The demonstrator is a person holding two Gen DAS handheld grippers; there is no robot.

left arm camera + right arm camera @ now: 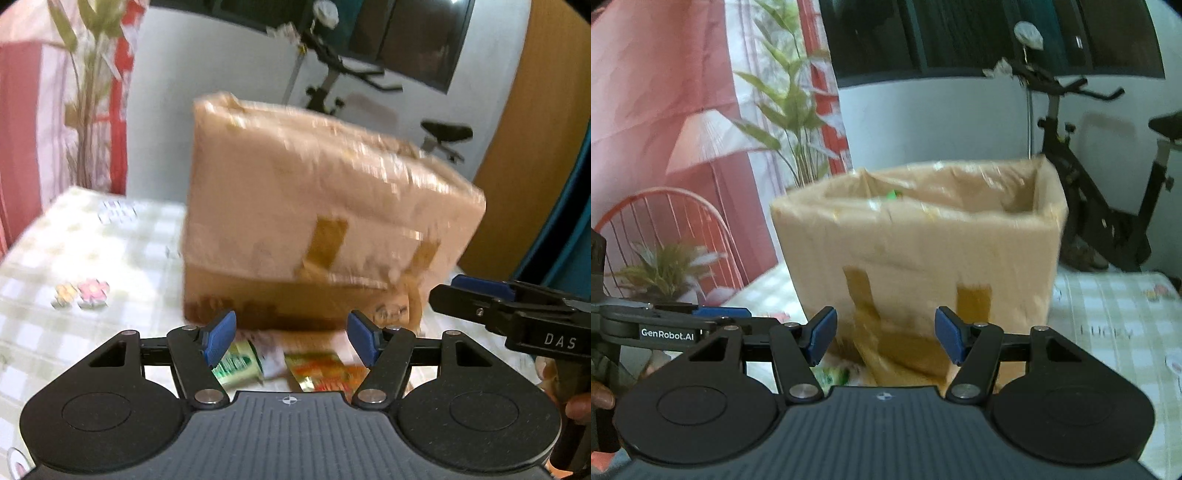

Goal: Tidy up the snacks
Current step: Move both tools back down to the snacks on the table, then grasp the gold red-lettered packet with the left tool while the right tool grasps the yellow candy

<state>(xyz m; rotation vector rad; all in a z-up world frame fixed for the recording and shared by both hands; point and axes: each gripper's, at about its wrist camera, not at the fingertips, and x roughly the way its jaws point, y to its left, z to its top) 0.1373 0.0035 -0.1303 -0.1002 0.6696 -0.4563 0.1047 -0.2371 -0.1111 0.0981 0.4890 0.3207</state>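
Note:
A cardboard box lined with clear plastic stands on the checked tablecloth. The right wrist view shows it too, open at the top, with something green inside. My left gripper is open and empty, just in front of the box. Below it lie a green snack packet and a red-orange packet. My right gripper is open and empty, also facing the box. It shows at the right of the left wrist view. A green packet lies under it.
An exercise bike stands behind the table at the right. A plant and pink curtains are at the left, with an orange wire chair. Flower prints mark the cloth.

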